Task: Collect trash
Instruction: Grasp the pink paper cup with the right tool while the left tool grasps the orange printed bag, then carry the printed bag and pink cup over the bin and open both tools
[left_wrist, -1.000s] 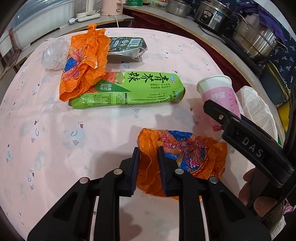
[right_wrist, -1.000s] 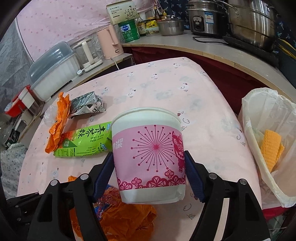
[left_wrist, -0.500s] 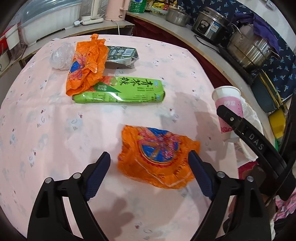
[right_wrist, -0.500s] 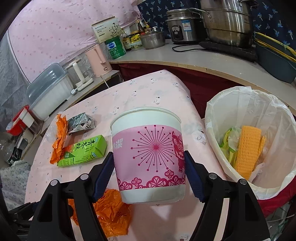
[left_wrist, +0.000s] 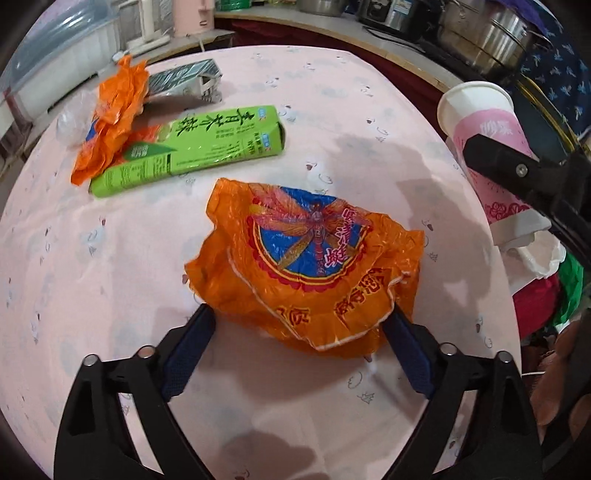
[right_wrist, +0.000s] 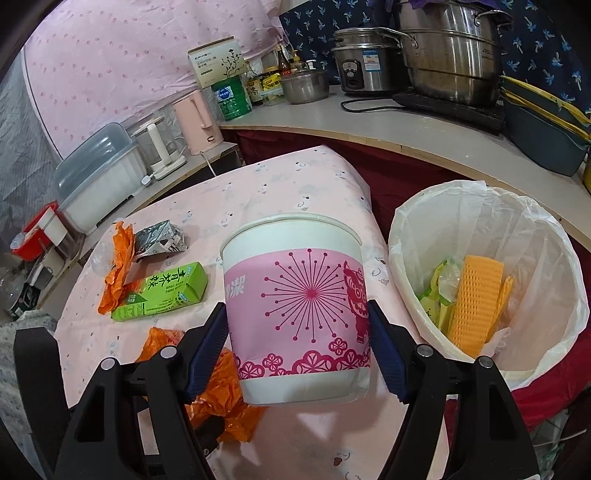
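Note:
My right gripper (right_wrist: 297, 354) is shut on a pink and white paper cup (right_wrist: 295, 310), held upright above the table's right edge, beside a bin lined with a white bag (right_wrist: 491, 280) that holds yellow trash. The cup also shows in the left wrist view (left_wrist: 487, 147). My left gripper (left_wrist: 299, 354) is open, its jaws on either side of the near edge of an orange dragonfly-print wrapper (left_wrist: 310, 266) lying flat on the pink tablecloth (left_wrist: 92, 295).
Farther back on the table lie a green tea carton (left_wrist: 192, 144), a second orange wrapper (left_wrist: 110, 114), a crushed dark carton (left_wrist: 184, 79) and a clear plastic wad (left_wrist: 70, 118). Steel pots (right_wrist: 447, 55) and a kettle (right_wrist: 195, 122) stand on the counter behind.
My left gripper opened wide and moved closer over the orange wrapper. My right gripper carried the cup rightward toward the bin, which now shows fully.

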